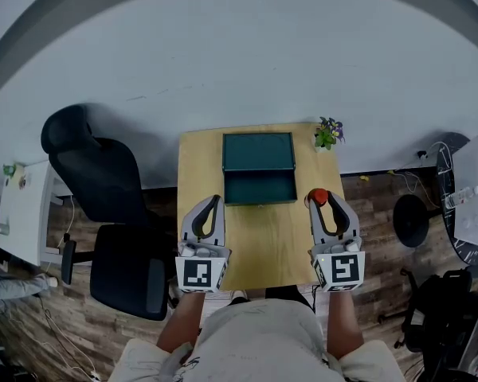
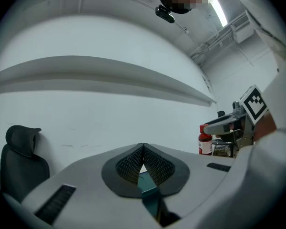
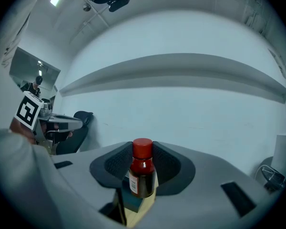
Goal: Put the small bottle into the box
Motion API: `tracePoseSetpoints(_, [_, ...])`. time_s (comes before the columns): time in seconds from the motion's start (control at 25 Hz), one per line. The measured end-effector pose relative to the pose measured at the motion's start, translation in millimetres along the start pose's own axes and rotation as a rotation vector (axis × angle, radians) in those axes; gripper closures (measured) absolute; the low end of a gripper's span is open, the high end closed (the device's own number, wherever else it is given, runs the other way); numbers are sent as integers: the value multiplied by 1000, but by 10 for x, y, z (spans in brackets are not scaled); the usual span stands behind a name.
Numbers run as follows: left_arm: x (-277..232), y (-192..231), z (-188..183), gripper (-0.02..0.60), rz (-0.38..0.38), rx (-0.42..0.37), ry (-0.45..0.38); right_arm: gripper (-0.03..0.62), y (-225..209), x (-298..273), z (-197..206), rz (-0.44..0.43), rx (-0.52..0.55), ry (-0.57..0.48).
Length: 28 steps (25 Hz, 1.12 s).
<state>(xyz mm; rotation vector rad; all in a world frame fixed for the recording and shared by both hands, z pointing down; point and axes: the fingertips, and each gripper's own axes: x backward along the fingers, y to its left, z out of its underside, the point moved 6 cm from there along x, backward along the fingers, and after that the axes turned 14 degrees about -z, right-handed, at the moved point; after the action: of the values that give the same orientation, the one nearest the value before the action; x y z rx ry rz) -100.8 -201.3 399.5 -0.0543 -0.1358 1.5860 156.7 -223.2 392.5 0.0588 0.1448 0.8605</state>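
The right claw (image 3: 142, 150) is closed partway on the bottle (image 3: 142, 179), which stands upright between its pads with its red cap at the jaw tips. In the head view the bottle is just right of the open box (image 1: 259, 173), near its front edge, and seems to be above the desk (image 1: 263, 245) rather than on it. The left claw (image 2: 143, 152) is closed and empty, its tips touching, to the left of the box.

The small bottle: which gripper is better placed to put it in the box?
Right. The right gripper holds the bottle upright between its jaws, beside the open box. The left gripper is shut and empty.
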Motion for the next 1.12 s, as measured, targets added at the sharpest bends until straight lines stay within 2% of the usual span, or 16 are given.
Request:
tracePoseSetpoints(0.6, [-6, 12, 51, 574, -55, 0, 36, 451, -44, -229, 86, -86, -14, 28])
tracePoseSetpoints(1.12, [46, 252, 344, 574, -163, -9, 173, 451, 46, -803, 332, -240, -32, 96])
